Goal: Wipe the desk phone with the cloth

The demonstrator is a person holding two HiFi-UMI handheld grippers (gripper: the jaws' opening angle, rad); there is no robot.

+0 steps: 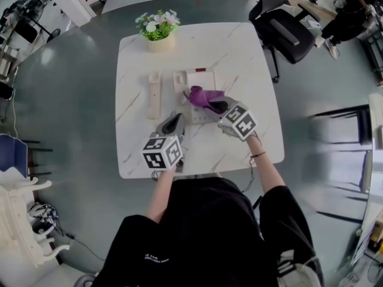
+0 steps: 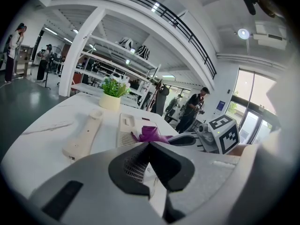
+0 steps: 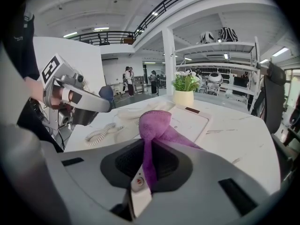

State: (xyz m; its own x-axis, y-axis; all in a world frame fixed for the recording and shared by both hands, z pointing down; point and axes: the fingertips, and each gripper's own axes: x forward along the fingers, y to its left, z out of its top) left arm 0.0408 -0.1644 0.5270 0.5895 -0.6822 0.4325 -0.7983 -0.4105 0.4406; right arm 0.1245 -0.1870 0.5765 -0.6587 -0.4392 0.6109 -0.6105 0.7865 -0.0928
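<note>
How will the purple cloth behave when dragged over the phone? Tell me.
Probably floppy: the purple cloth bunches in loose folds beyond the right gripper, which is shut on a thin strip of it. It looks light and soft, so it may crumple rather than slide flat across the desk phone.

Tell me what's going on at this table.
A person stands at a white marble table with a gripper in each hand. The right claw is shut on a purple cloth and holds it on the desk phone. The left claw sits at the phone's near corner, jaws together with nothing between them. The handset lies off the base, on the table to its left.
</note>
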